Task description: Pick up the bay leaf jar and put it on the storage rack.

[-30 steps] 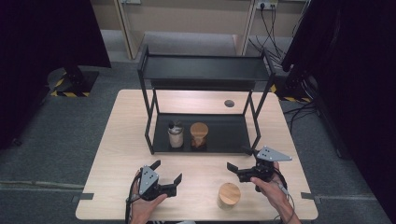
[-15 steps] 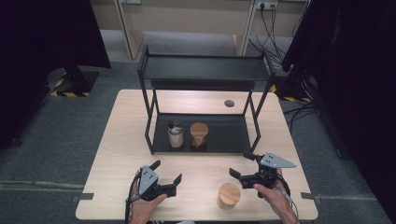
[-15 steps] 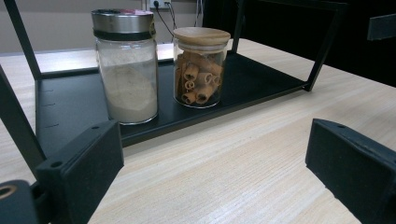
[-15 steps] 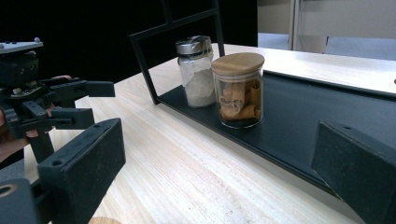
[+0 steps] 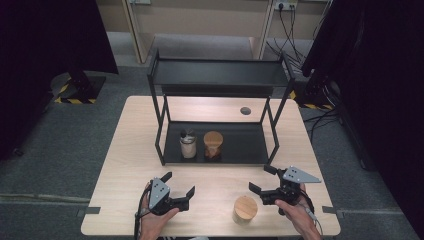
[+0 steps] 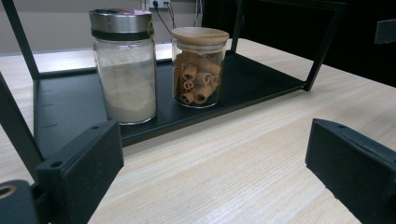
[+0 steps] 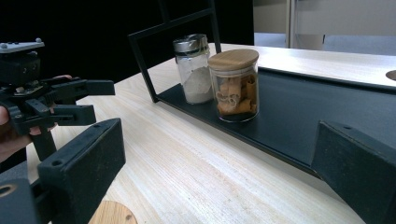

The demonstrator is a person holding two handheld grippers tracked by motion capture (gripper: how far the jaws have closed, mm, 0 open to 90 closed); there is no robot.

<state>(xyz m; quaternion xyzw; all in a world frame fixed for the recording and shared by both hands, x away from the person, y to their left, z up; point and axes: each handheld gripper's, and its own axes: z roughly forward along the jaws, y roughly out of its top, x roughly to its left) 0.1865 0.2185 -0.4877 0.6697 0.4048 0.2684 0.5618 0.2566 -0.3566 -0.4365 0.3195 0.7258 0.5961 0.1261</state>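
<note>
Wooden-lidded round jar (image 5: 245, 210) near worktop's front edge, contents hidden beneath lid, cut off at bottom of right gripper view. Black metal two-tier rack (image 5: 218, 72) at worktop's back; lower shelf's left end carries steel-capped glass shaker (image 6: 124, 65) of pale powder, beside wood-lidded glass jar (image 6: 199, 66) of cinnamon rolls. Left gripper (image 5: 178, 187) spread wide, empty. Right gripper (image 5: 263, 179) wide, empty, just beside front jar.

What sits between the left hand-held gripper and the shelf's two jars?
Nothing: bare table runs from the left hand-held gripper to the shelf edge, in the left gripper view.
</note>
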